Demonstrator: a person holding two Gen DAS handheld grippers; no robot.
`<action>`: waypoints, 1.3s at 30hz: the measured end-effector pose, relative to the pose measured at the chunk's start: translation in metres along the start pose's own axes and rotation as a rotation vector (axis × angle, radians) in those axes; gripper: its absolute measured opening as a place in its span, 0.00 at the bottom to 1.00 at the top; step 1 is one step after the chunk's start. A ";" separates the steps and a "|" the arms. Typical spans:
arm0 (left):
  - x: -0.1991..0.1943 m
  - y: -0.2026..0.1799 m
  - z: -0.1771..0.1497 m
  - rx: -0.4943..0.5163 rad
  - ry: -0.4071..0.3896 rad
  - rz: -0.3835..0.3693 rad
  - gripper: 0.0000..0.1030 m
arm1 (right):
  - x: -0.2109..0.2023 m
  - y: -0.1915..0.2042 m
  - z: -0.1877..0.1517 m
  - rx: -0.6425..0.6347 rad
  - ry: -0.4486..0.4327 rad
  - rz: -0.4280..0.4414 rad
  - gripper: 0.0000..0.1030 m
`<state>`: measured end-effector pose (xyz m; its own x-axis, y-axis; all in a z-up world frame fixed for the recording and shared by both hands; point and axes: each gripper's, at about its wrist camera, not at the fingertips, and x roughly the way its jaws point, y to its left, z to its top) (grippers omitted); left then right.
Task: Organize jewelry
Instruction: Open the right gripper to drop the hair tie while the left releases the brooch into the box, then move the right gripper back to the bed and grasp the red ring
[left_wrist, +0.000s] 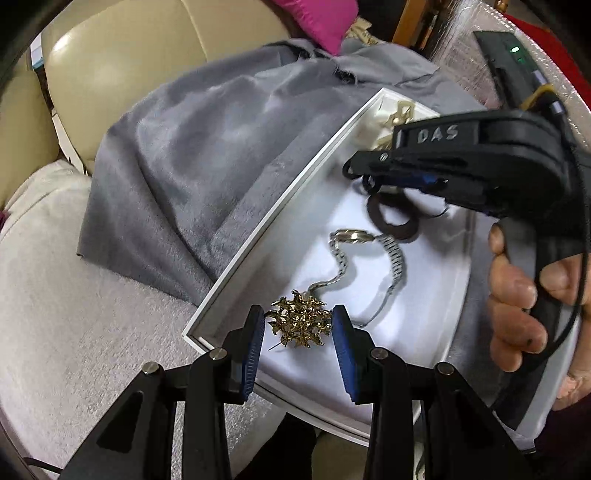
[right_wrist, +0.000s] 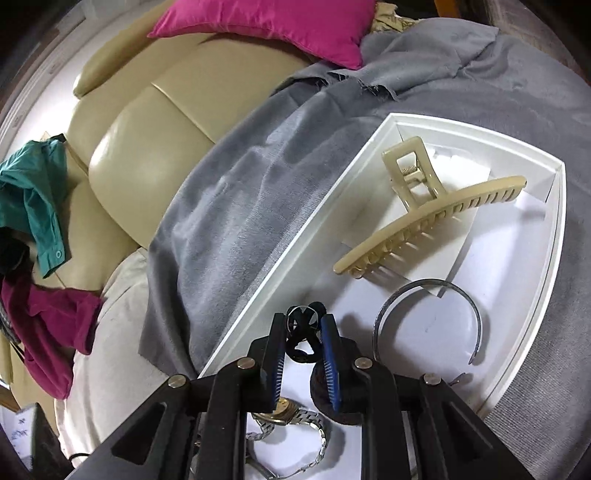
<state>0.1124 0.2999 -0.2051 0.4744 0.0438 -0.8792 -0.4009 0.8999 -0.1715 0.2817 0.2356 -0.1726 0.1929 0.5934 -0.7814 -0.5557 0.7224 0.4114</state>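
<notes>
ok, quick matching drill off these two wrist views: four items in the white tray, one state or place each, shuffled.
Items:
1. gold brooch
2. black hair clip
3. cream claw clip
4. silver watch

States:
A. lying at the far end of the white tray
B. pinched between the right gripper pads
C. on the tray floor between the open left gripper pads, not gripped
D. lying mid-tray, band curled, free of both grippers

Pairs: 1-C, 2-B, 3-A, 4-D
</notes>
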 end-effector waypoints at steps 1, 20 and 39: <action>0.002 0.000 0.000 -0.004 0.008 0.001 0.38 | 0.000 0.000 0.000 0.002 0.000 -0.004 0.22; -0.019 -0.015 0.007 0.041 -0.137 0.083 0.52 | -0.082 -0.018 -0.010 0.041 -0.122 0.082 0.30; -0.061 -0.225 -0.033 0.493 -0.323 -0.011 0.60 | -0.300 -0.243 -0.133 0.408 -0.425 -0.064 0.30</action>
<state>0.1476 0.0800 -0.1275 0.7219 0.0939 -0.6856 -0.0198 0.9932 0.1151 0.2515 -0.1655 -0.1004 0.5695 0.5734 -0.5889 -0.1928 0.7897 0.5824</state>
